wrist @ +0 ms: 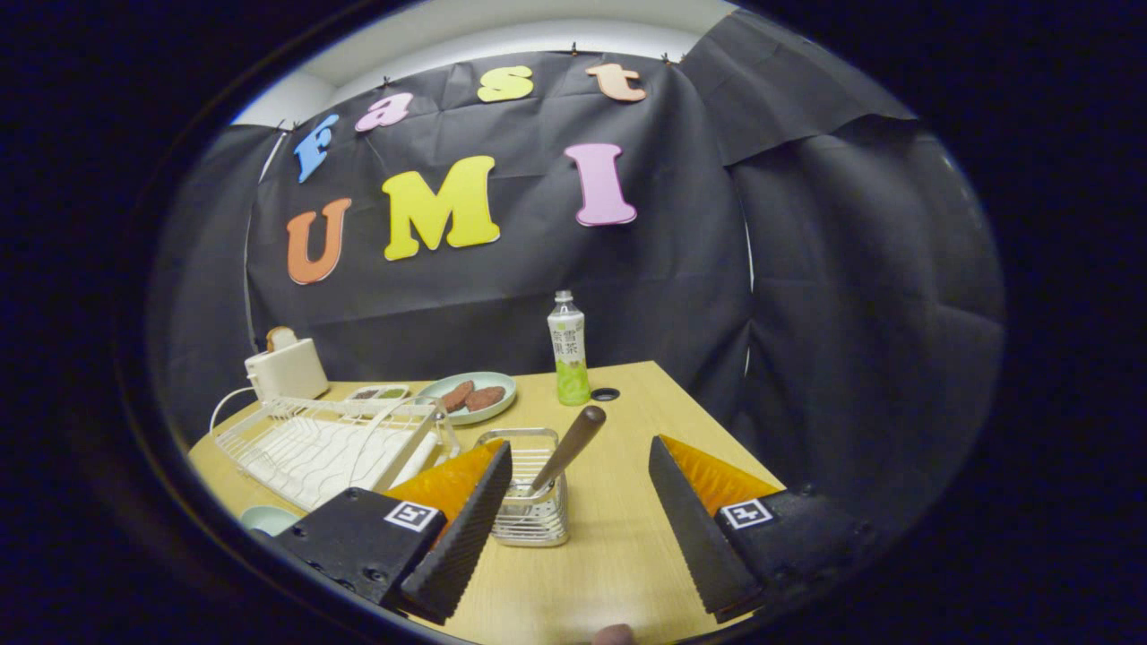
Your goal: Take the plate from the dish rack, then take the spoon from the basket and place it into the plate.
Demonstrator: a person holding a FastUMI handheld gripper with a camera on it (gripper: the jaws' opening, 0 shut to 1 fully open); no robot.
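My gripper (581, 446) is open above the wooden table (618, 555). A small wire basket (530, 502) stands just ahead, between the fingers and close to the left finger (466, 528). From the basket a spoon (566, 450) leans up and to the right, dark handle topmost, touching neither finger. The white wire dish rack (323, 443) lies to the left of the basket, and I see no plate in it. Part of a pale plate (267, 518) shows on the table beside the left finger, below the rack.
Beyond the rack sit a pale green plate (448, 390) with two brown patties, a small tray (378, 392) and a white toaster (287, 369). A drink bottle (568, 358) stands behind the basket next to a cable hole (605, 394). The table's edge runs off to the right.
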